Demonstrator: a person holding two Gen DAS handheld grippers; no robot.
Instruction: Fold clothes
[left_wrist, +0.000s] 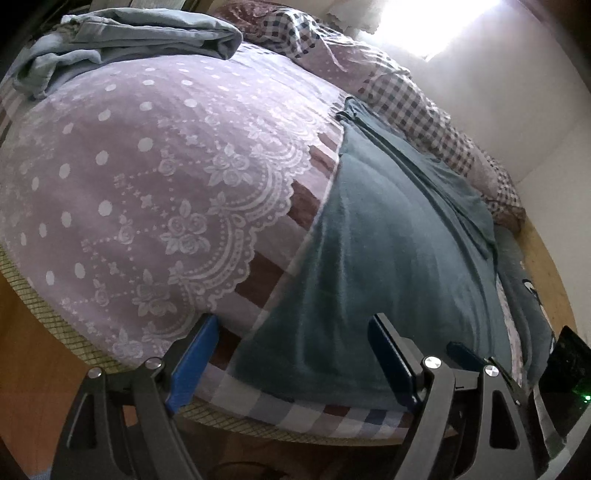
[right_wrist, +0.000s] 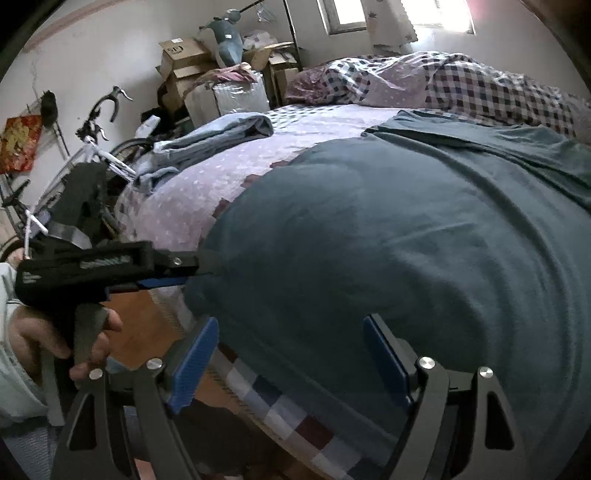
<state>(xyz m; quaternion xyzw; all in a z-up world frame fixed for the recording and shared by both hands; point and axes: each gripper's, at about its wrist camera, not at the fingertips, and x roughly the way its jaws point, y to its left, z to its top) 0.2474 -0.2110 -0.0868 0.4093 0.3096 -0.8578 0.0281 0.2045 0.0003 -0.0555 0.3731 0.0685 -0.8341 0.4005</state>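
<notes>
Teal garment (left_wrist: 388, 236) lies spread flat on my bed (left_wrist: 147, 166), its hem at the near edge. My left gripper (left_wrist: 295, 354) and right gripper (right_wrist: 291, 354) both gape wide above that hem, holding nothing.

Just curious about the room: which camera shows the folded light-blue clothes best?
The left wrist view: the light-blue clothes lie large and unblocked at the bed's far corner. The right wrist view shows them smaller, farther off.
</notes>
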